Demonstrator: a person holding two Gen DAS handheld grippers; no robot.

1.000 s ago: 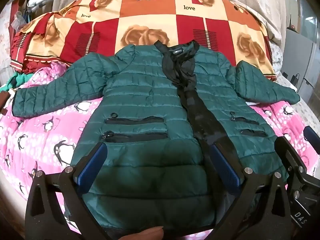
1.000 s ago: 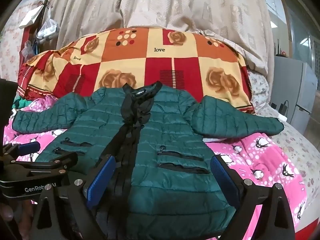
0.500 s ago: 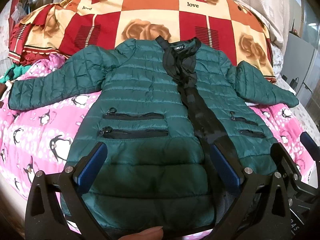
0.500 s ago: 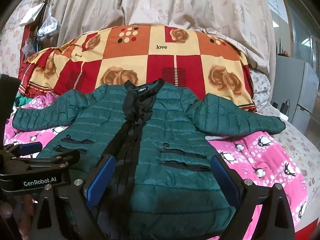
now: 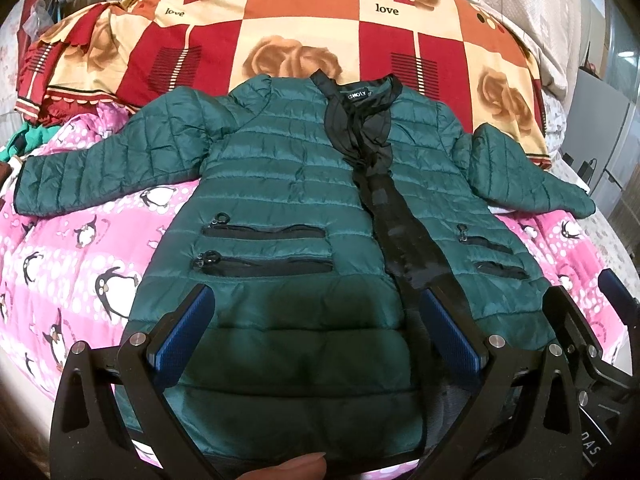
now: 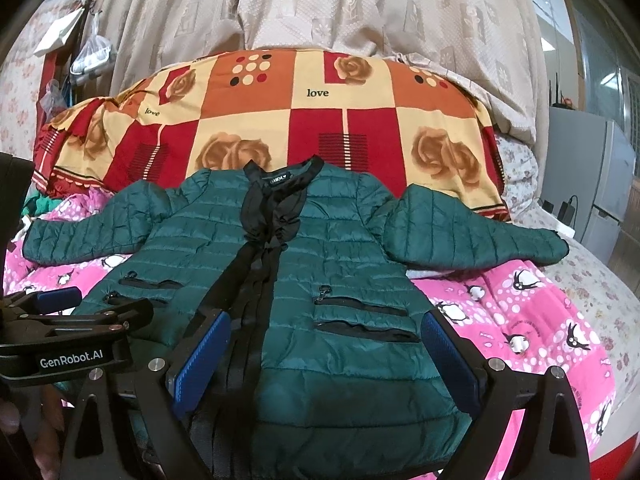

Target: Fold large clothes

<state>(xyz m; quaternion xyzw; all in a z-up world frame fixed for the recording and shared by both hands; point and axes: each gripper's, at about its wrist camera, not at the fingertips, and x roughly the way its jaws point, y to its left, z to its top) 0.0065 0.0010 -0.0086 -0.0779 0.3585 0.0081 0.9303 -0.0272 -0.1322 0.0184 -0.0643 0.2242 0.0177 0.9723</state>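
A dark green quilted jacket (image 5: 288, 184) with a black collar and front strip lies flat, face up, on a pink penguin blanket (image 5: 68, 264), both sleeves spread out to the sides. My left gripper (image 5: 318, 332) hovers open over the jacket's lower left front, nothing between its blue pads. My right gripper (image 6: 324, 354) hangs open over the lower right front of the jacket (image 6: 352, 280). The left gripper (image 6: 64, 336) also shows at the left edge of the right wrist view. A fingertip (image 5: 288, 468) shows at the bottom.
A red, orange and cream patchwork quilt (image 5: 320, 36) with roses is piled behind the jacket's collar. Beige curtains (image 6: 360, 8) hang behind it. A grey cabinet (image 6: 588, 176) stands at the right of the bed. Green cloth (image 5: 24, 136) lies at the far left.
Both grippers have moved forward a little toward the jacket, so it fills more of each view. The jacket itself has not moved, and both grippers stay open.
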